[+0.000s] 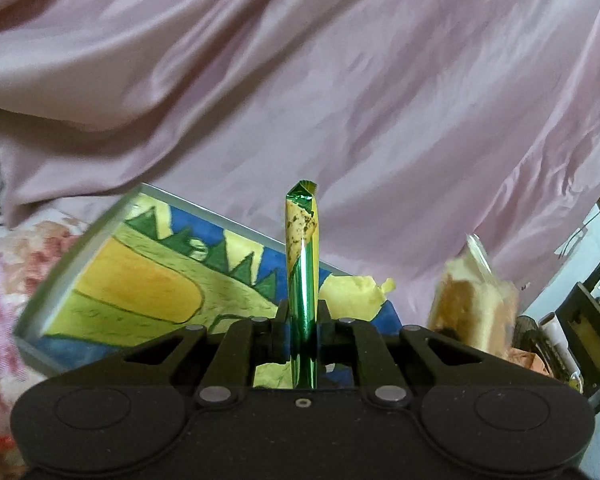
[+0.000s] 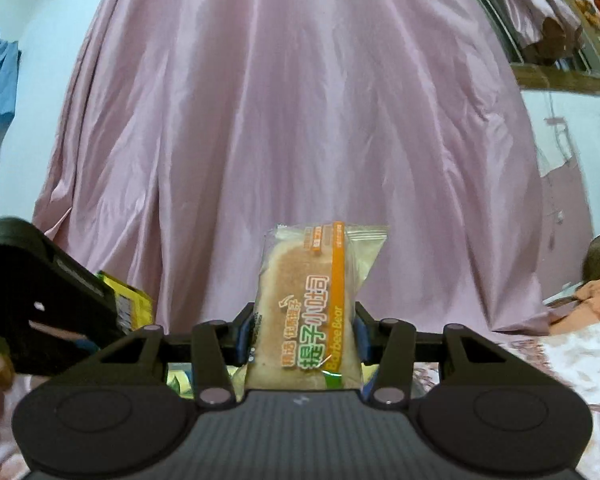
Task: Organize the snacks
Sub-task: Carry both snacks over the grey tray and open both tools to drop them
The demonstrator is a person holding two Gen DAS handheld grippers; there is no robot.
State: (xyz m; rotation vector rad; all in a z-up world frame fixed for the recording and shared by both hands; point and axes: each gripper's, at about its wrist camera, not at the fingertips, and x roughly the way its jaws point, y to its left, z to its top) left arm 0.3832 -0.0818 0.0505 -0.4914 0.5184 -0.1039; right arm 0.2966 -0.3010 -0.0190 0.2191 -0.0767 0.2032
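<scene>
We note a pink curtain (image 2: pixel 292 128) filling most of both wrist views. Below it in the left wrist view lies a flowered bed cover (image 1: pixel 4 280), and on it a tilted tray (image 1: pixel 36 312) painted with yellow, green and blue shapes.

Right gripper (image 2: pixel 304 334): jaws part-way apart and clamped on a bread packet (image 2: pixel 312 304), a clear wrapper with an orange stripe and printed lettering. Its long axis runs straight away from the camera along the fingers, crimped end farthest out. The packet is held up in front of the curtain.

Left gripper (image 1: pixel 302 330): jaws drawn together, pinching a green snack pouch (image 1: pixel 302 248) seen edge-on. Its long axis also points forward along the fingers, the sealed tip farthest out, above the tray.

In the right wrist view the left gripper shows at the left edge with a yellow-green corner of its pouch.
</scene>
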